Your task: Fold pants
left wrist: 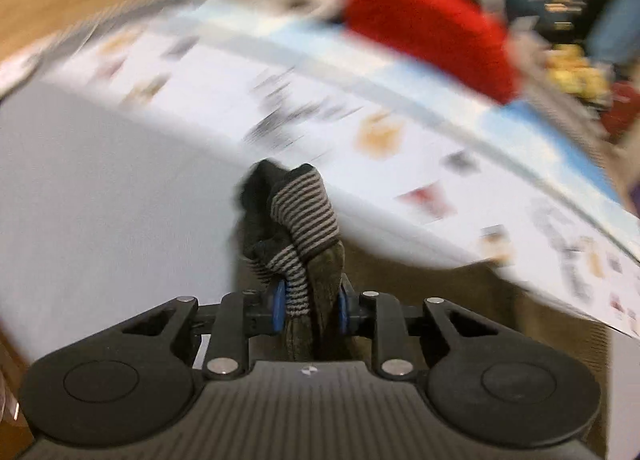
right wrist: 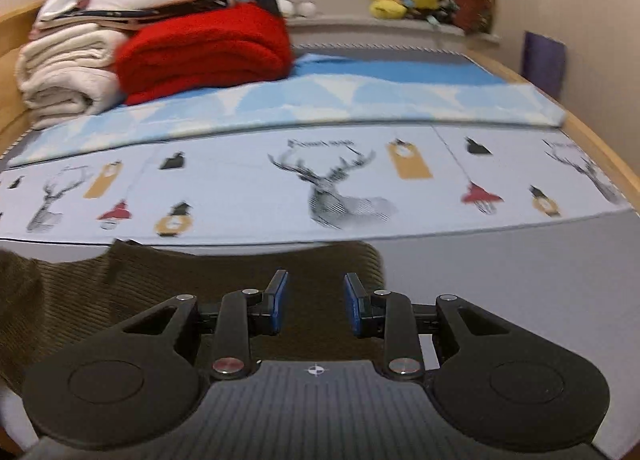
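Early stage: left gripper (left wrist: 311, 306) clamped on bunched pants (left wrist: 304, 228) cuff, lifted, blurry. Right gripper (right wrist: 316, 302) parted, empty, over the cloth at 6 o'clock on bed (right wrist: 500, 260). Folds judged mostly left.

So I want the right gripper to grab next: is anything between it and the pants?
Nothing visible: the right gripper hangs open directly over the olive pants, its jaws apart with only fabric beyond them.
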`<control>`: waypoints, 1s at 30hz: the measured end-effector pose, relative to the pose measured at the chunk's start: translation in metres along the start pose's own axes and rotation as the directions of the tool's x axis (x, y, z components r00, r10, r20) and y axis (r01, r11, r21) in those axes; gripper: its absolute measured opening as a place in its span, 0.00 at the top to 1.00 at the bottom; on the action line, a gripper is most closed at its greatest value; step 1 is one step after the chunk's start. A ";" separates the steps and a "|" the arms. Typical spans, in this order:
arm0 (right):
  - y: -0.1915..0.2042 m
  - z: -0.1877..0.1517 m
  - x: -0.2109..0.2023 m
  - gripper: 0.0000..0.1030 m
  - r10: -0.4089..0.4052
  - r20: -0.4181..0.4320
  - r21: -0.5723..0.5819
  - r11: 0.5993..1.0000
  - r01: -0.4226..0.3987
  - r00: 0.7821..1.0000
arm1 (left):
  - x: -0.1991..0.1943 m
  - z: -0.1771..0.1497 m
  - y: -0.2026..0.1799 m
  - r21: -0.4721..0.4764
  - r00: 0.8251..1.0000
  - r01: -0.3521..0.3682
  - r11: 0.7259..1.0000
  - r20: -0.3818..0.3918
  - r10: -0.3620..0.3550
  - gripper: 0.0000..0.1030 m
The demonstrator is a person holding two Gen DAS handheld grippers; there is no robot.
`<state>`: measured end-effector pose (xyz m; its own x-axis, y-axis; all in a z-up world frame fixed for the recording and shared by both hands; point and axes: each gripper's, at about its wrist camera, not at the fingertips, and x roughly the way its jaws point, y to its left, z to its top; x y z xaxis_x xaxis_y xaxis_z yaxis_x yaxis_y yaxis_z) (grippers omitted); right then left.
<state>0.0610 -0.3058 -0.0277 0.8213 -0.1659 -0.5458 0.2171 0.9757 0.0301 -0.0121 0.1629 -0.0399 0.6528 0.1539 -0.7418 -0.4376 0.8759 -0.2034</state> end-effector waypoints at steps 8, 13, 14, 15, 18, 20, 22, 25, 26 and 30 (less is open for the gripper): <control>-0.051 -0.011 -0.014 0.70 -0.046 -0.013 0.093 0.994 0.047 0.999 | -0.074 -0.057 -0.215 0.451 0.833 0.467 0.761 0.065 -0.549 0.77; -0.103 -0.020 -0.014 0.70 -0.043 -0.048 0.314 0.948 0.055 0.998 | -0.057 -0.136 -0.326 0.605 0.775 0.582 0.543 -0.211 -0.595 0.55; -0.112 -0.023 -0.014 0.69 -0.034 -0.056 0.361 0.931 0.052 0.998 | -0.051 -0.144 -0.332 0.596 0.775 0.591 0.544 -0.232 -0.588 0.53; -0.121 -0.027 -0.012 0.69 -0.019 -0.067 0.411 0.910 0.045 0.998 | -0.045 -0.146 -0.334 0.577 0.777 0.598 0.557 -0.246 -0.580 0.48; -0.135 -0.037 -0.004 0.64 0.060 -0.102 0.502 0.865 0.000 0.993 | -0.027 -0.131 -0.322 0.502 0.781 0.615 0.608 -0.283 -0.556 0.45; -0.134 -0.041 0.004 0.55 0.135 -0.123 0.531 0.846 -0.050 0.983 | -0.016 -0.116 -0.307 0.496 0.824 0.559 0.665 -0.242 -0.513 0.45; -0.128 -0.040 0.010 0.48 0.190 -0.144 0.526 0.846 -0.088 0.971 | 0.001 -0.104 -0.293 0.484 0.882 0.470 0.738 -0.225 -0.414 0.46; -0.110 -0.041 0.023 0.36 0.220 -0.212 0.493 0.865 -0.090 0.952 | 0.031 -0.095 -0.269 0.460 0.934 0.347 0.818 -0.254 -0.253 0.47; -0.104 -0.041 0.027 0.36 0.224 -0.236 0.481 0.872 -0.087 0.946 | 0.040 -0.094 -0.262 0.451 0.938 0.321 0.833 -0.273 -0.213 0.47; -0.074 -0.040 0.041 0.30 0.181 -0.318 0.354 0.933 -0.060 0.931 | 0.048 -0.097 -0.241 0.510 0.961 0.218 0.832 -0.258 -0.093 0.47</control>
<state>0.0570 -0.3788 -0.0860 0.6360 0.0676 -0.7688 0.3398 0.8699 0.3576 0.0651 -0.0851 -0.0887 0.5086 -0.0521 -0.8594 0.0937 0.9956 -0.0049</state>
